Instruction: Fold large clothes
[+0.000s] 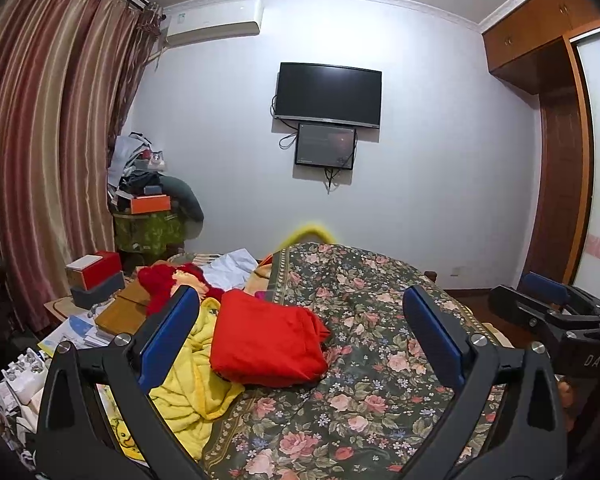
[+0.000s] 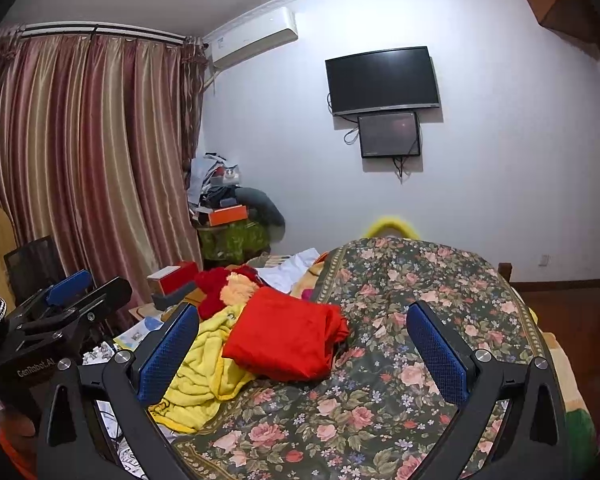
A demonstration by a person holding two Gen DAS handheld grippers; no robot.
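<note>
Bedroom shot, floral bedspread [image 1: 372,320] filling the lower middle of both views, striped curtains [image 1: 48,128] at left, TV [image 1: 328,94] on the far wall.

Red garment [image 1: 266,340] sat centre frame on the bedspread, already bunched into a rough rectangular bundle, lapping over a yellow blanket [image 1: 188,376] at lower left. Looked folded-ish, but could equally have been just dropped there in a heap waiting to be spread out; couldn't call it from this.

Left gripper [image 1: 300,336] hovered above the bed, fingers [image 1: 168,336] spread wide, holding nothing. Same for the right gripper [image 2: 300,344]: wide apart, empty, well short of the cloth.

Tips for handling it well, either way: pinch a single layer at an edge or corner rather than the whole wad, keep both grippers level so the fabric doesn't twist, and steer clear of the yellow blanket underneath so it doesn't come up too. Slippery-looking cloth, so worth a deep bite.
</note>
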